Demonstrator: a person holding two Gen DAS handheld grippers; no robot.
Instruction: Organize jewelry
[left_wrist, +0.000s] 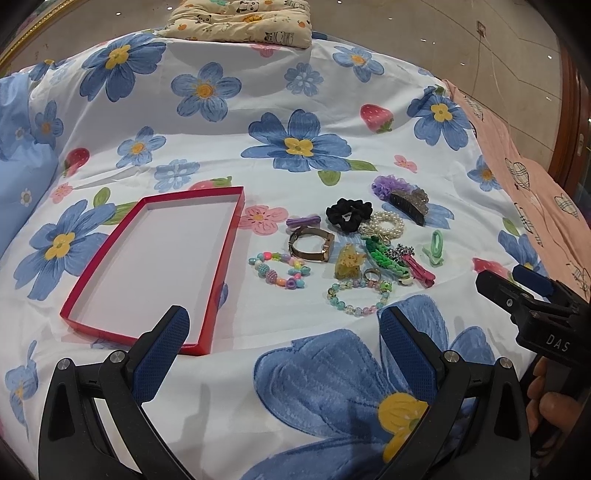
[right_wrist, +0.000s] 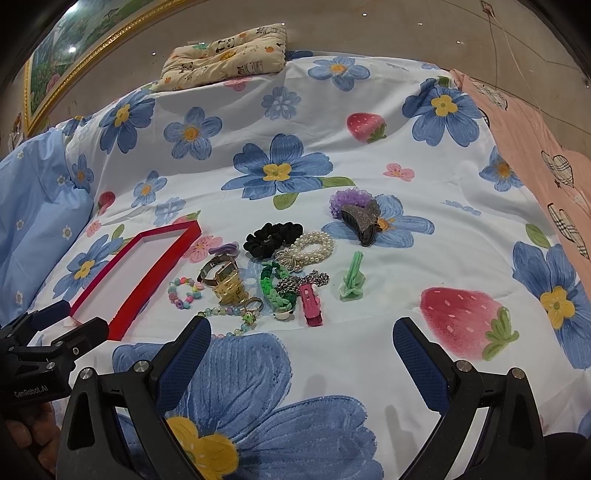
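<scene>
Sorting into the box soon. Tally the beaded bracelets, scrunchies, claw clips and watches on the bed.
Beaded bracelets: 3 (multicolour bracelet, pastel bracelet, pearl bracelet)
Scrunchies: 2 (black scrunchie, purple scrunchie)
Claw clips: 2 (dark claw clip, yellow claw clip)
Watches: 1 (gold watch)
Total: 8

Black frames, blue textured pads (left_wrist: 408, 354)

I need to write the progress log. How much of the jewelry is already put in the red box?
Nothing yet: the red box shows only its bare white bottom. Nothing is in hand either; the left gripper and right gripper are both open above the bedsheet. Everything is left, including the gold watch, the pearl bracelet and the black scrunchie.
</scene>
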